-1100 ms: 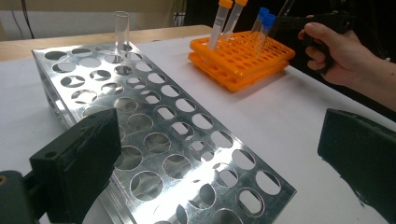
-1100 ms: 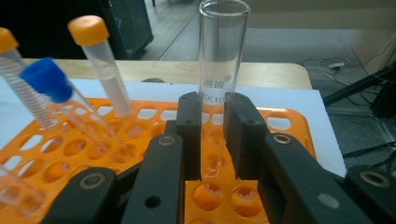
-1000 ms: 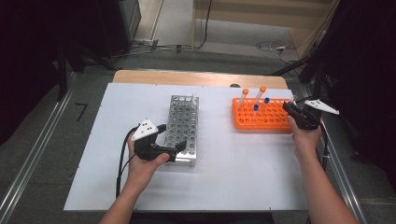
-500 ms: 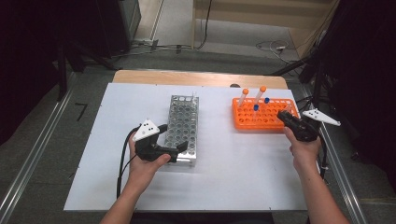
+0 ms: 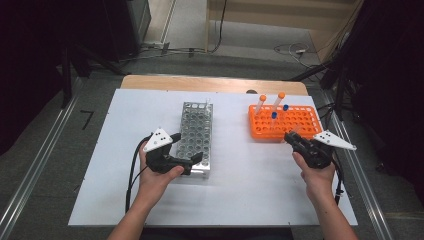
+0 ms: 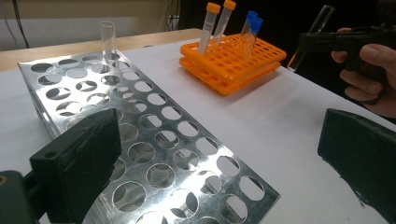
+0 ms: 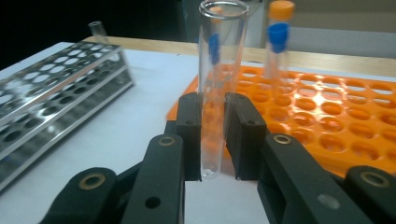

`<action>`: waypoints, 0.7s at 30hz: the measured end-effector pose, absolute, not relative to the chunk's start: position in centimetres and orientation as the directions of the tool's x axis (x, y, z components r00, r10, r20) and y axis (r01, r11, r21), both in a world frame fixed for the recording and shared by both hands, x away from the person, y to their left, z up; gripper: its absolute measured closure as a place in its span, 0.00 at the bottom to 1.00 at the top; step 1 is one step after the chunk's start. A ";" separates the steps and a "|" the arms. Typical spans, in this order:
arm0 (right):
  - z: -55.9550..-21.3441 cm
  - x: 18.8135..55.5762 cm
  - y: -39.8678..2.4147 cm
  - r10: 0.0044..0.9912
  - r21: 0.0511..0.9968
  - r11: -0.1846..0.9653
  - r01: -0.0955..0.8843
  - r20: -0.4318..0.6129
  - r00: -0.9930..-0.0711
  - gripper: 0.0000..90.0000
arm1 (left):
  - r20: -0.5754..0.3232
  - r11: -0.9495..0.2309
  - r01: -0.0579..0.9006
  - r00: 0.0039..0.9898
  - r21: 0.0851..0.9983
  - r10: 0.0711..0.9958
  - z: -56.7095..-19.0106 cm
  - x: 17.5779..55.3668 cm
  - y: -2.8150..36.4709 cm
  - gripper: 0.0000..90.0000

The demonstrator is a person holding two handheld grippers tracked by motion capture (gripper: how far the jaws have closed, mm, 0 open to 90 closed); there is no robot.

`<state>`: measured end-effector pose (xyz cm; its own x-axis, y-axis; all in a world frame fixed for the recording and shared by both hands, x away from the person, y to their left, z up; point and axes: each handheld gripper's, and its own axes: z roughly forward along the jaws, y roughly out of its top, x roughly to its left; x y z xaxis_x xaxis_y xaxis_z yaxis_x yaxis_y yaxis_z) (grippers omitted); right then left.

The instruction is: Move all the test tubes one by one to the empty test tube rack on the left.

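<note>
White sheeting covers the table (image 5: pixel 125 200), with a strip of bare wood at its far edge, dull grey floor and metal rails on both sides, and dark room beyond. Two racks stand on it: one metal rack (image 5: pixel 196 135), close against the left gripper (image 5: pixel 184 149), whose jaws gape wide at the rack's near end with nothing between them, and one orange rack (image 5: pixel 295 122), just beyond the right gripper (image 5: pixel 292 137). One clear glass tube (image 7: pixel 215 88) stands upright, clamped between the right gripper's jaws, above the table between the two racks and nearer the orange one. One more clear tube (image 6: pixel 108 39) sits in the metal rack's far corner, well away from the left gripper. Four capped tubes lean in the orange rack: two orange-capped (image 5: pixel 278 101), two blue-capped (image 5: pixel 285 108).
</note>
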<state>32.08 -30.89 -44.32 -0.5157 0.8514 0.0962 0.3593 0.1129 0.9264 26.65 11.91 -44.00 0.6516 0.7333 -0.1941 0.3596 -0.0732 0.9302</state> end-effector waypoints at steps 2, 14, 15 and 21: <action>-44.2 31.4 -30.3 0.841 0.927 0.122 0.354 0.094 -0.533 0.82 | -0.191 -0.078 0.359 0.655 0.930 0.731 -43.9 26.6 11.8 0.00; -44.3 27.9 -27.0 0.773 0.921 0.193 0.339 0.070 -0.631 0.82 | -0.176 -0.094 0.344 0.673 0.934 0.718 -43.5 26.1 11.0 0.00; -44.4 27.8 -26.6 0.765 0.921 0.201 0.335 0.067 -0.641 0.82 | -0.173 -0.096 0.342 0.676 0.935 0.716 -43.5 26.1 11.0 0.00; -44.7 27.2 -24.8 0.720 0.914 0.239 0.328 0.060 -0.691 0.82 | -0.169 -0.105 0.338 0.686 0.935 0.707 -43.3 25.9 10.4 0.00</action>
<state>27.24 -24.79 -44.66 -0.6913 0.7201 0.0596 0.3279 0.2392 0.9139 25.90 10.38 -43.30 0.6864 0.7074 -0.1685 0.3377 -0.1049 0.9354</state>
